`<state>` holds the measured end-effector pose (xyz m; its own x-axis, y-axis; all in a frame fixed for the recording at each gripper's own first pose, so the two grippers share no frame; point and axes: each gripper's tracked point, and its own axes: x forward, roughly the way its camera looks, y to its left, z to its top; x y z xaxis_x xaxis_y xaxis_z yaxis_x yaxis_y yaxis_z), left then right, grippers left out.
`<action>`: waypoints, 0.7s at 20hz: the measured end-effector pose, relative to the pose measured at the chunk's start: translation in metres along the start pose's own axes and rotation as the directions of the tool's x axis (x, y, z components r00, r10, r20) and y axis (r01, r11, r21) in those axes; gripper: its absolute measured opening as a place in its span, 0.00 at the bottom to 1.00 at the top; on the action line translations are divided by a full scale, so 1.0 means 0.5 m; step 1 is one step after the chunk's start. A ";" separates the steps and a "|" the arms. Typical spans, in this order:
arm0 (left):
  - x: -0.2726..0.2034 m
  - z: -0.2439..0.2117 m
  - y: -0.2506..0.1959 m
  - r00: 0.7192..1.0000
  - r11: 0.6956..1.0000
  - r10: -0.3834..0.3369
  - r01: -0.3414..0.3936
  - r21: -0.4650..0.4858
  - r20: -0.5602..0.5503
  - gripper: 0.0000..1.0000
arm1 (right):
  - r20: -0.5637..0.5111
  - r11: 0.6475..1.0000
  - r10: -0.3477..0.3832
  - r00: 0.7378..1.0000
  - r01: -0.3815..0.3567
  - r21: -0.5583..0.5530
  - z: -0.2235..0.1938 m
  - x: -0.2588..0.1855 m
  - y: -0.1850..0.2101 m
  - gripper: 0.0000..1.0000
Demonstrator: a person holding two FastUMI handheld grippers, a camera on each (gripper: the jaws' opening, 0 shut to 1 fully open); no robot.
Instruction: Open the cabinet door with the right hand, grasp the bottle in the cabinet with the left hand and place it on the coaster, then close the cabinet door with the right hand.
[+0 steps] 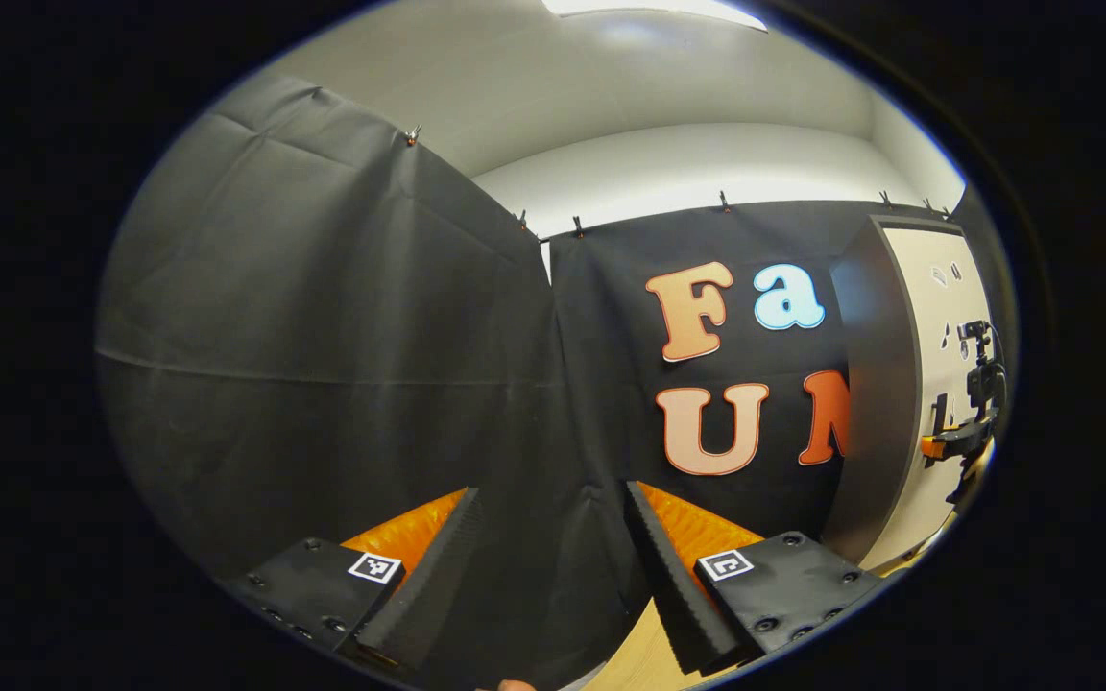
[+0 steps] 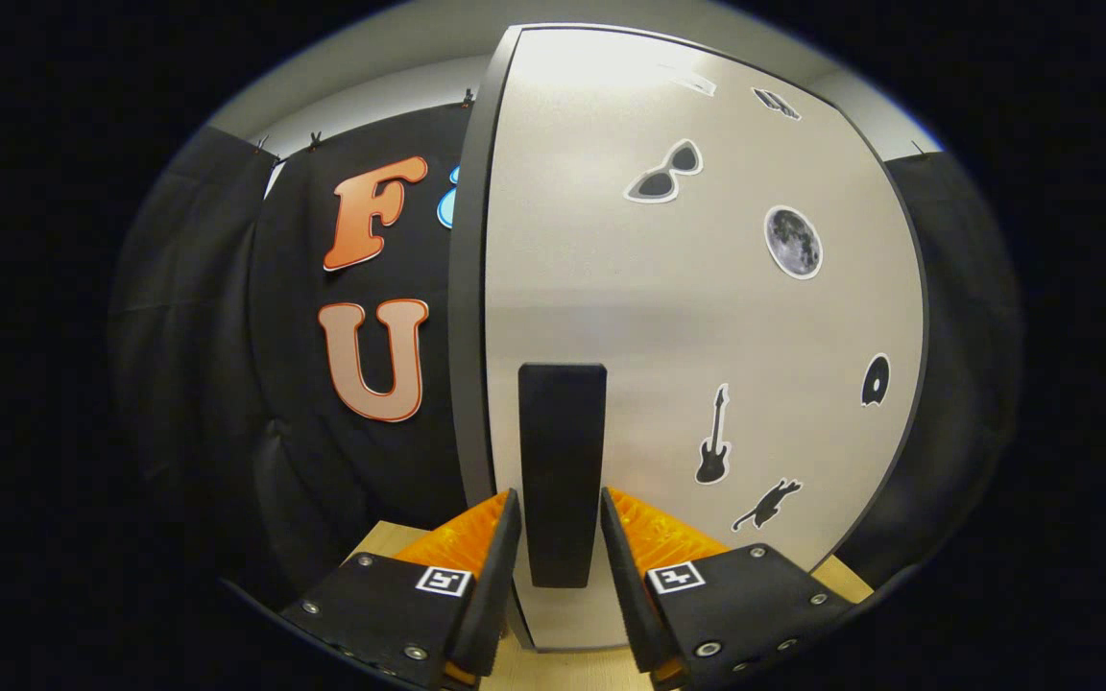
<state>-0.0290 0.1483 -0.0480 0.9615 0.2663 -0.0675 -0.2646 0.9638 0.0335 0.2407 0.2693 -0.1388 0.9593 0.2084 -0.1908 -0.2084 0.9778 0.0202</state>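
The cabinet stands upright on the table, its pale door facing me and looking closed against the dark grey side. In the right gripper view a black vertical handle on the door's left part sits between my right gripper's fingers, and both press against its sides. In the left gripper view my left gripper is open with nothing between its fingers and faces the black cloth wall. Far to its right are the cabinet and, small at the door front, the right gripper.
A light wooden tabletop runs under the cabinet, and a strip of the tabletop shows below the left fingers. Black cloth hangs to the left and behind. Stickers dot the door.
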 end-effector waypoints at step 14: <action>-0.031 0.016 -0.033 1.000 1.000 -0.022 0.022 -0.007 0.018 0.94 | 0.015 0.999 0.039 0.999 -0.039 0.003 -0.005 -0.042 -0.006 0.19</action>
<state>-0.0390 0.1279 -0.0393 0.9682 0.2449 -0.0505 -0.2439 0.9695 0.0252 0.2205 0.2618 -0.1372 0.9531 0.2470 -0.1750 -0.2455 0.9689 0.0307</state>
